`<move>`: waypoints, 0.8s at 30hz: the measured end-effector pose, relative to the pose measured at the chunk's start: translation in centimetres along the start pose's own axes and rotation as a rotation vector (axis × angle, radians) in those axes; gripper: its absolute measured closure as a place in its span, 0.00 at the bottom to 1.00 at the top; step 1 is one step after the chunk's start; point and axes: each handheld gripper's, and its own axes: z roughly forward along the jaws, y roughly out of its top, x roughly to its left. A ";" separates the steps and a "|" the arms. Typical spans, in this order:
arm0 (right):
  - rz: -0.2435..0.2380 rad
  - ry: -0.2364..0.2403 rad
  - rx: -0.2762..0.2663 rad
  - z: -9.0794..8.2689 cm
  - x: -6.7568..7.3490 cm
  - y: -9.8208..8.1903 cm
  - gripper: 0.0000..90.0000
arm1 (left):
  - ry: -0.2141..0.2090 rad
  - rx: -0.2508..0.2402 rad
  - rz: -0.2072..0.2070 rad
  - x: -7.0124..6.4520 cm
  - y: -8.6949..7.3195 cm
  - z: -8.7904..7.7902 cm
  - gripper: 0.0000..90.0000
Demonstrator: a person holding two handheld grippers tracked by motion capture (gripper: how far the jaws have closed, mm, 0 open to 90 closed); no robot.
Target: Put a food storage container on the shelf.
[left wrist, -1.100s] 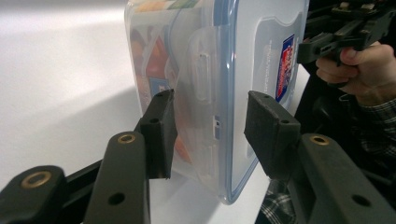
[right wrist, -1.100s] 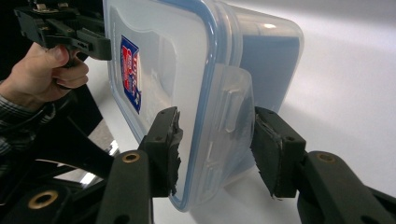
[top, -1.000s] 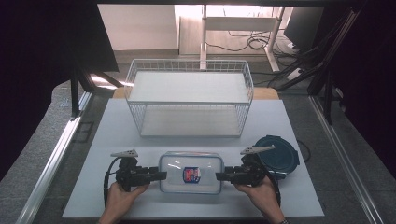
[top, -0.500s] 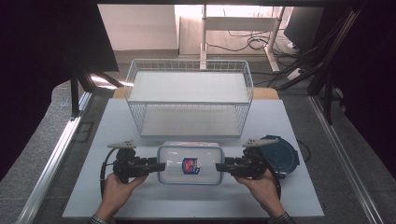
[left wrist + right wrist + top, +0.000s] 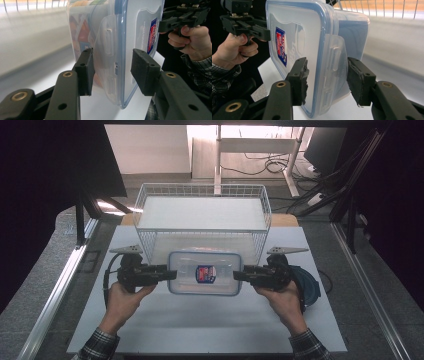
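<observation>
A clear plastic container with a blue-rimmed lid and a red and blue label hangs level above the white table, just in front of the wire basket. My left gripper is shut on its left end and my right gripper on its right end. In the left gripper view the pads clamp the container at its side latch, with the other gripper beyond. In the right gripper view the pads squeeze the container at the opposite latch.
The white wire basket stands at the back of the table, its floor bare. A dark blue round lid lies on the table under my right hand. Black frame posts flank the table.
Both hands have risen with the container between them. It has come off the table and now sits closer to the basket's front wall in the high view.
</observation>
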 end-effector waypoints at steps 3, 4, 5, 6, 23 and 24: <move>-0.009 -0.005 -0.027 -0.3 0.0 1.3 0.58 | 0.004 -0.009 0.010 0.0 1.4 -0.3 0.60; -0.011 -0.007 -0.032 -0.3 0.1 1.6 0.58 | 0.003 -0.012 0.014 0.0 1.8 -0.4 0.60; -0.015 -0.011 -0.039 -0.3 0.1 2.0 0.58 | 0.002 -0.015 0.016 0.1 2.2 -0.5 0.60; -0.018 -0.012 -0.045 -0.4 0.0 2.4 0.58 | 0.002 -0.017 0.016 0.3 2.6 -0.5 0.60; -0.035 -0.024 -0.063 0.4 -0.7 9.0 0.58 | 0.006 -0.051 0.009 2.4 8.6 -1.7 0.60; -0.032 -0.024 -0.062 0.5 -0.8 9.4 0.58 | 0.003 -0.056 0.006 2.7 9.0 -1.8 0.60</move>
